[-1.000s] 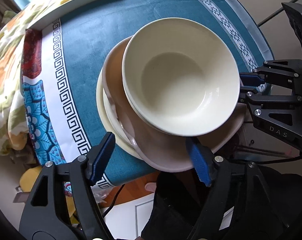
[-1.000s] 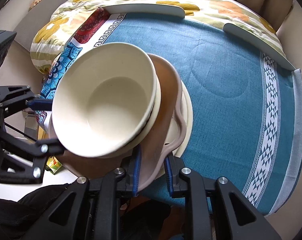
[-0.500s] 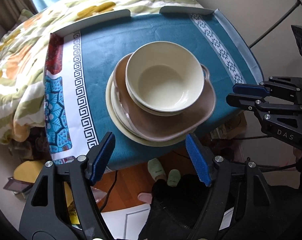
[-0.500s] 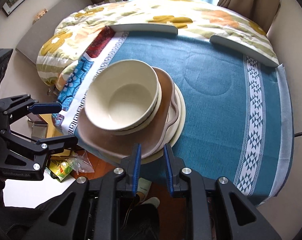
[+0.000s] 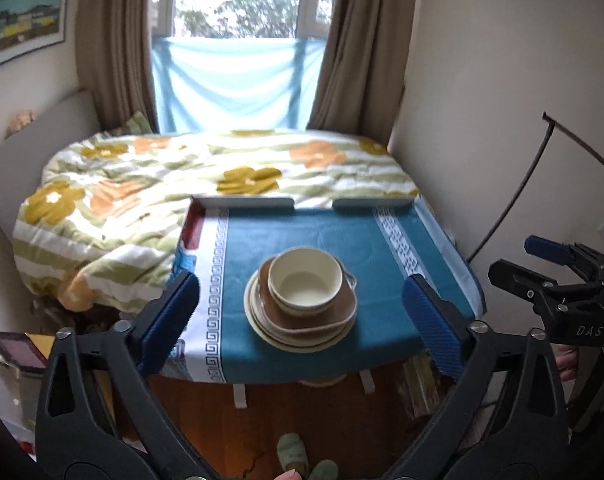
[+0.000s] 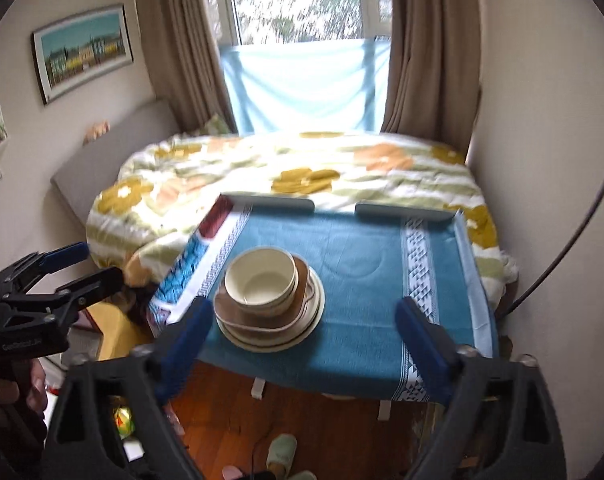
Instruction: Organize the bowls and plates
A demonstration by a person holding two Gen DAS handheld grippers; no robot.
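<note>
A cream bowl is seen on top of a brown plate, which lies on cream plates, near the front edge of the tabletop covered with a blue cloth. The left gripper is held back from the stack, its fingers spread wide and nothing between them. The right gripper is likewise held apart from the dishes, wide open and empty. A flowered bed is seen behind the tabletop.

Stack of plates and bowls occupies table near front edge; bare blue cloth right and behind it. 2 white rails fence far edge, gap between. Wall close right, bed left and behind.
</note>
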